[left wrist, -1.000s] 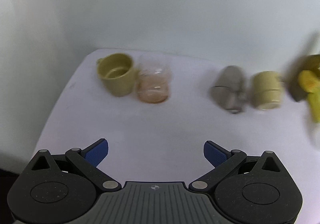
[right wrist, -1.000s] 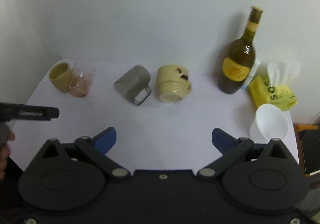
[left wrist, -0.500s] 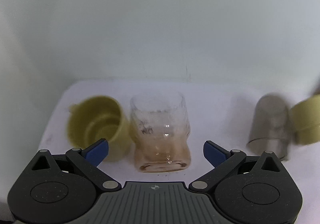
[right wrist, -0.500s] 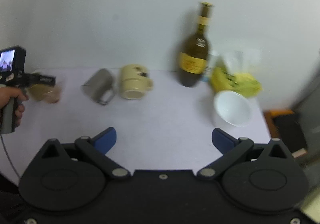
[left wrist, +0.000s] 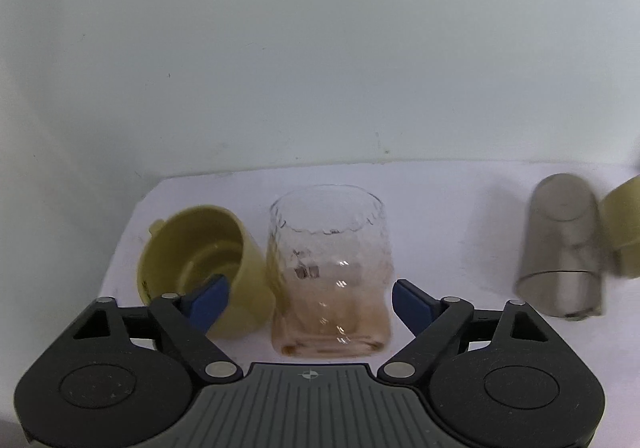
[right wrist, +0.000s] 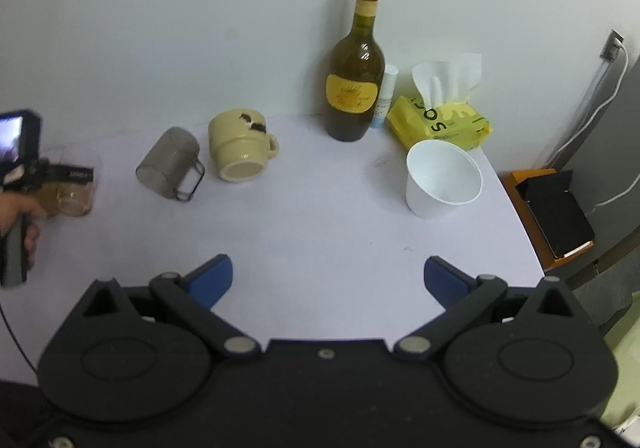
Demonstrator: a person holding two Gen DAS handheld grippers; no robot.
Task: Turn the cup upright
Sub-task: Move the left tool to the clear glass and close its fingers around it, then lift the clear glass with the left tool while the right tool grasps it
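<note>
Item: clear glass cup (left wrist: 330, 272), amber-tinted, standing mouth-down on the white bench (left wrist: 448, 232) near its left end, touching a yellow cup (left wrist: 204, 264) that lies tipped on its side. Left claw (left wrist: 310, 298): spread wide, straddling the glass, both blue pads clear of its walls, nothing gripped. Right claw (right wrist: 328, 276): spread wide, empty, hovering over bare bench, well apart from the grey mug (right wrist: 170, 164), cream mug (right wrist: 240, 148), bottle (right wrist: 354, 88) and white paper cup (right wrist: 442, 182). Risks, as judged: the left pad sits over the yellow cup, so closing may trap or shove it; smooth dimpled glass may slip while being turned.
</note>
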